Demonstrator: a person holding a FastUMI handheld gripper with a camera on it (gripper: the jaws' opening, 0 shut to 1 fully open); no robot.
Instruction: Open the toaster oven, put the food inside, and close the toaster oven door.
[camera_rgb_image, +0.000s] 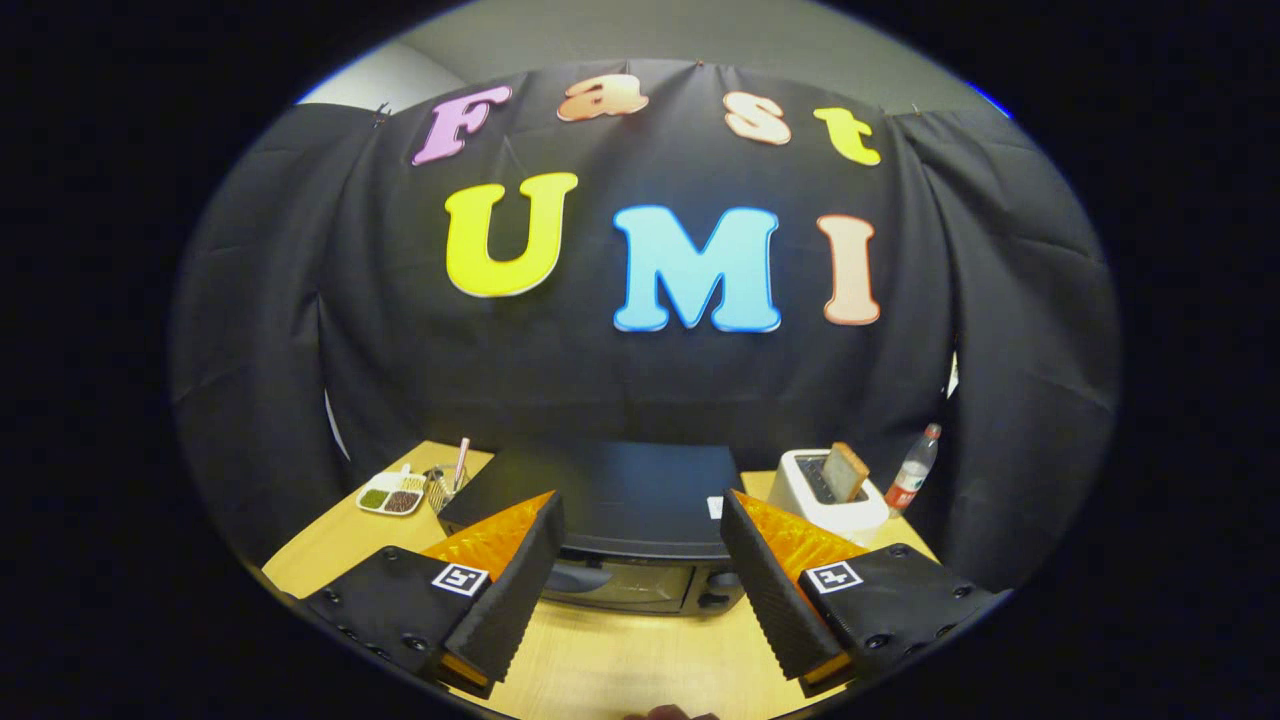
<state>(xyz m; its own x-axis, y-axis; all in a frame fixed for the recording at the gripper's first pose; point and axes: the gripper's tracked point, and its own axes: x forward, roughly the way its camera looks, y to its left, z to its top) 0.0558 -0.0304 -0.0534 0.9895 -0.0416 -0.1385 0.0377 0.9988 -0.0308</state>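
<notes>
Hovering open, claw (640, 560) faces seemingly closed toaster oven (620, 535) just ahead.

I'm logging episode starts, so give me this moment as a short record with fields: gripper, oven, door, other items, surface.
gripper: gripper held above the table, jaws wide apart, gripping nothing
oven: black toaster oven just ahead of the fingers, seen from above its front
door: looks closed; handle not yet touched
right of oven: white toaster with a bread slice standing in its slot; plastic bottle beyond it
left of oven: divided dish and a utensil holder
surface: wooden table
</notes>
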